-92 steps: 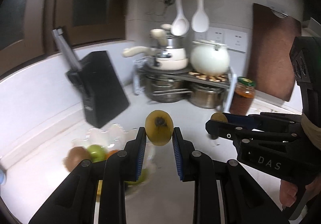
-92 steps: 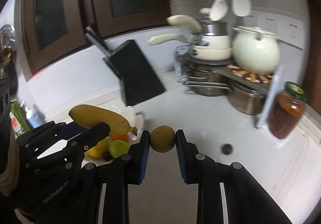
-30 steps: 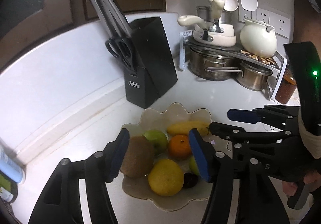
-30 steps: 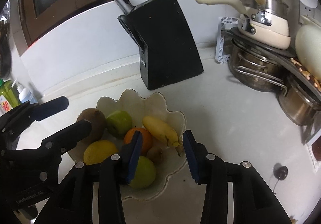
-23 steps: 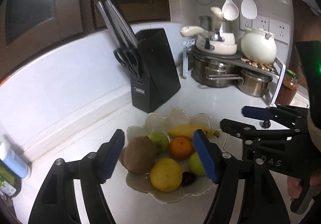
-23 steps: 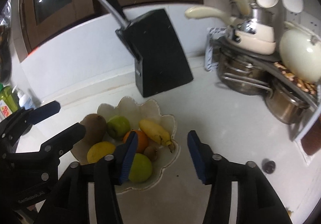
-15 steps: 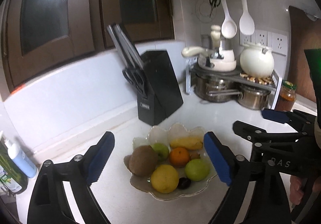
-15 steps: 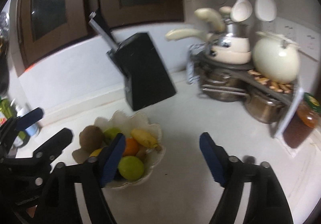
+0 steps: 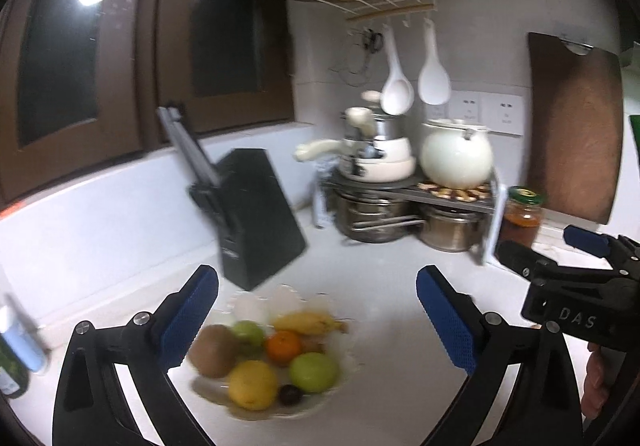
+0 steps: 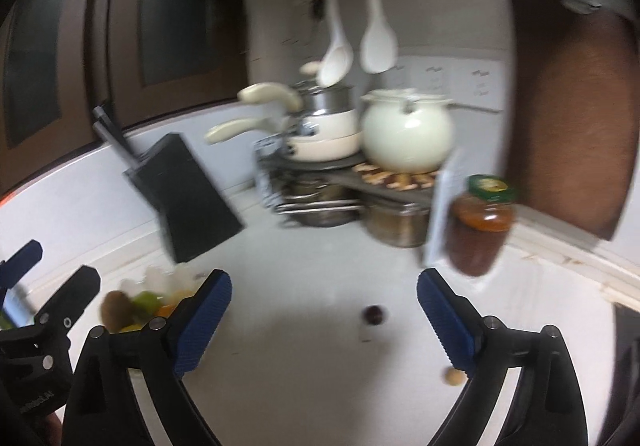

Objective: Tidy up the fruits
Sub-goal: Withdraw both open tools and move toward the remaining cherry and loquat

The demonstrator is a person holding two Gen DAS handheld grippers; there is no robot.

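A white scalloped fruit bowl (image 9: pixel 256 300) on the white counter holds a kiwi (image 9: pixel 208 351), a lemon (image 9: pixel 253 384), green apples (image 9: pixel 313 372), an orange (image 9: pixel 283 346), a banana (image 9: pixel 306 322) and a small dark fruit (image 9: pixel 290 395). My left gripper (image 9: pixel 316 322) is wide open and empty above the bowl. My right gripper (image 10: pixel 322 322) is wide open and empty to the right of the bowl (image 10: pixel 160 278). A small dark fruit (image 10: pixel 373 315) and a small tan one (image 10: pixel 455 377) lie loose on the counter in the right wrist view.
A black knife block (image 9: pixel 256 230) stands behind the bowl. A rack with steel pots (image 9: pixel 376 218), a white kettle (image 9: pixel 456 158) and a jar (image 9: pixel 522 216) fills the back corner. A brown cutting board (image 9: pixel 576 126) leans at right. Bottles (image 9: pixel 16 350) stand at far left.
Both grippers let go of the fruits they held 3 seconds ago, opened wide and pulled back from the bowl. The right gripper swung right, toward the loose fruits.
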